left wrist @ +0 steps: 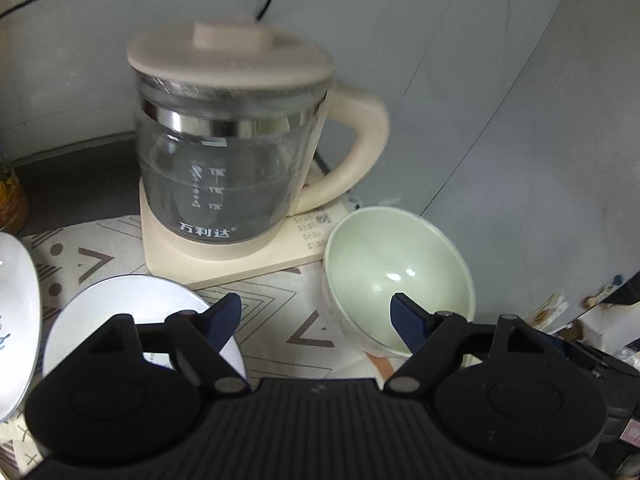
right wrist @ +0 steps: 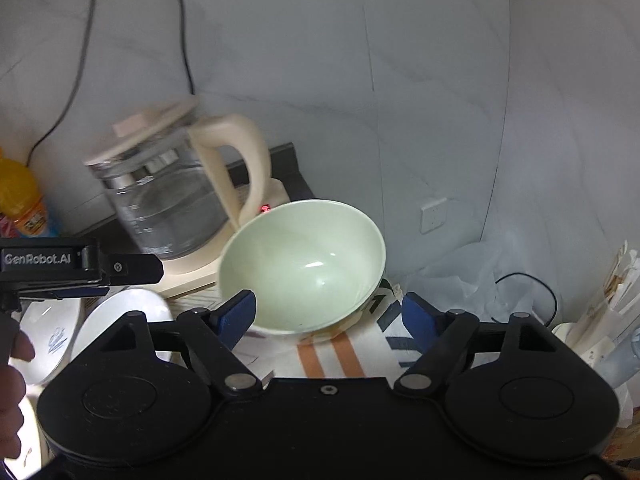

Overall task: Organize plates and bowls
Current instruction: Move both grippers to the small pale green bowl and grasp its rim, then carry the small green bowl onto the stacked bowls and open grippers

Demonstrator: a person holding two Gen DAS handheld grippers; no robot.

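1. I see a patterned cloth covering the counter, grey walls behind.
2. Green bowl sits tilted beside the kettle; white plate lies left.
3. My left gripper and right gripper gape wide, holding nothing.

Left hand-held gripper open, blue fingertips spread, nothing between them. Glass kettle with cream lid on its cream base, centre back. Pale green bowl tilted, right of the base, behind right fingertip. White plate lower left, partly under left finger. Patterned cloth on counter.
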